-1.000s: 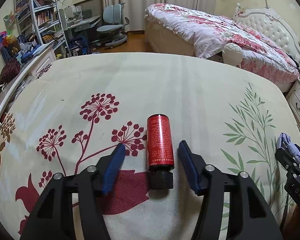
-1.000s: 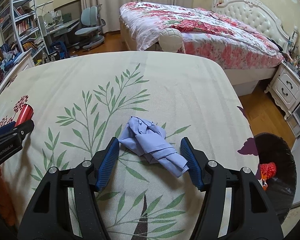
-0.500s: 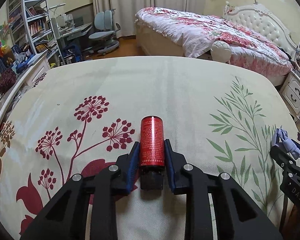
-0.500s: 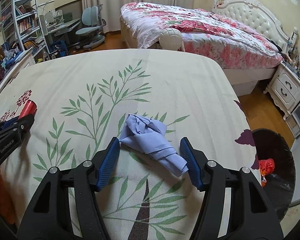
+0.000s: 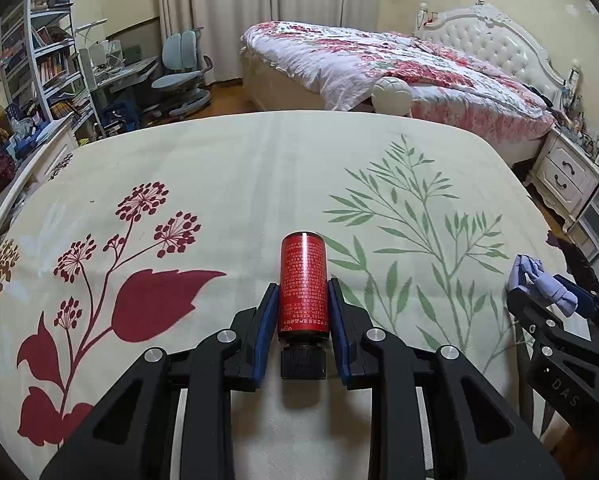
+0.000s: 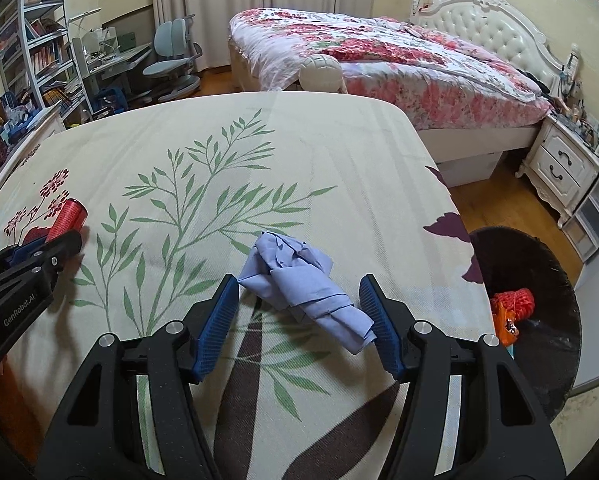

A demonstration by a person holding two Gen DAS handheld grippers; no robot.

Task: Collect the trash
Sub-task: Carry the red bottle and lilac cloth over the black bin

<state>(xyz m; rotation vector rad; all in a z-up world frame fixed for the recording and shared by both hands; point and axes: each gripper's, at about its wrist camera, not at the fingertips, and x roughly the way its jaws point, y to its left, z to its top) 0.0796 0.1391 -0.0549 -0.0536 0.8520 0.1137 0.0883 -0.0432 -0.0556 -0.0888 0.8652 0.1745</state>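
Note:
A red bottle [image 5: 303, 268] with a black cap lies along my left gripper [image 5: 303, 285], whose blue pads are shut on its sides just above the floral tablecloth [image 5: 259, 168]. In the right wrist view the same bottle [image 6: 69, 216] and left gripper [image 6: 59, 248] show at the left edge. My right gripper [image 6: 299, 280] is shut on a crumpled blue wad [image 6: 295, 272], with both pads touching its ends. In the left wrist view that wad [image 5: 539, 284] sits in the right gripper [image 5: 547, 292] at the far right. A black trash bin [image 6: 559, 272] stands on the floor beyond the table's right edge, with red trash [image 6: 513, 304] inside.
Beyond the table stands a bed with a flowered quilt [image 5: 379, 56], with a white round ball-like object [image 5: 391, 94] at its foot. A white nightstand [image 6: 559, 168] is at the right. Bookshelves [image 5: 47, 64] and a desk chair [image 5: 183, 68] fill the left back.
The left jaws closed on the red bottle. Both grippers then shifted right across the cloth with their loads, and more of the bin now shows in the right wrist view.

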